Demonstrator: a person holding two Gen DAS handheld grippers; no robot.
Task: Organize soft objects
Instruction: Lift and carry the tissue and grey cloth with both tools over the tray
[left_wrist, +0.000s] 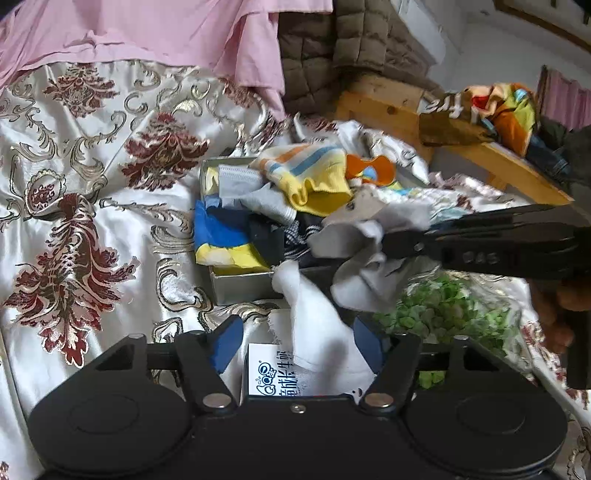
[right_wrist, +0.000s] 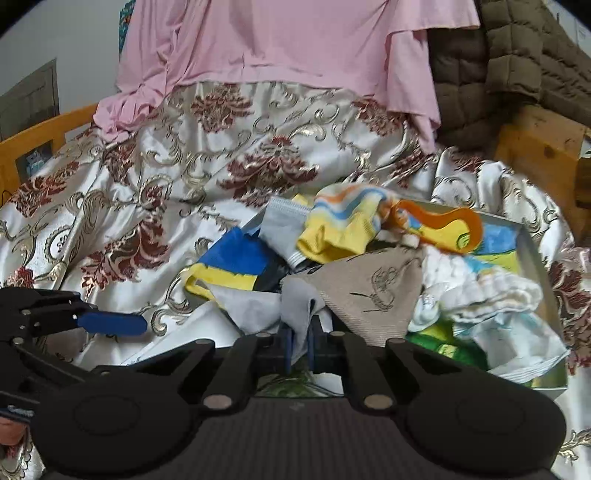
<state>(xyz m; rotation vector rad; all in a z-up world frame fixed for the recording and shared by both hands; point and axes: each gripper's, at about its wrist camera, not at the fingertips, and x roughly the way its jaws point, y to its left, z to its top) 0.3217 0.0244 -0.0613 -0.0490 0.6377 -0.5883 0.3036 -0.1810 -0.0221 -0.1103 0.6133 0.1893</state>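
A grey metal box (left_wrist: 240, 286) on the bed holds several soft items: a yellow striped sock (left_wrist: 306, 173), a blue and yellow cloth (left_wrist: 221, 236) and grey socks. My right gripper (right_wrist: 298, 349) is shut on a grey-white cloth (right_wrist: 295, 314) at the box's near edge; in the left wrist view it comes in from the right (left_wrist: 391, 245) with the cloth (left_wrist: 354, 269) hanging from it. My left gripper (left_wrist: 295, 345) is open, with the cloth's white end (left_wrist: 317, 332) between its fingers, just in front of the box. A beige cloth (right_wrist: 373, 291) lies in the box.
A white and red patterned bedspread (left_wrist: 92, 184) covers the bed. A pink garment (right_wrist: 295, 44) and a brown quilted jacket (right_wrist: 517, 66) lie at the back. A wooden bed frame (left_wrist: 498, 166) runs on the right. A bag of green bits (left_wrist: 450, 310) and a printed packet (left_wrist: 266, 373) lie near the left gripper.
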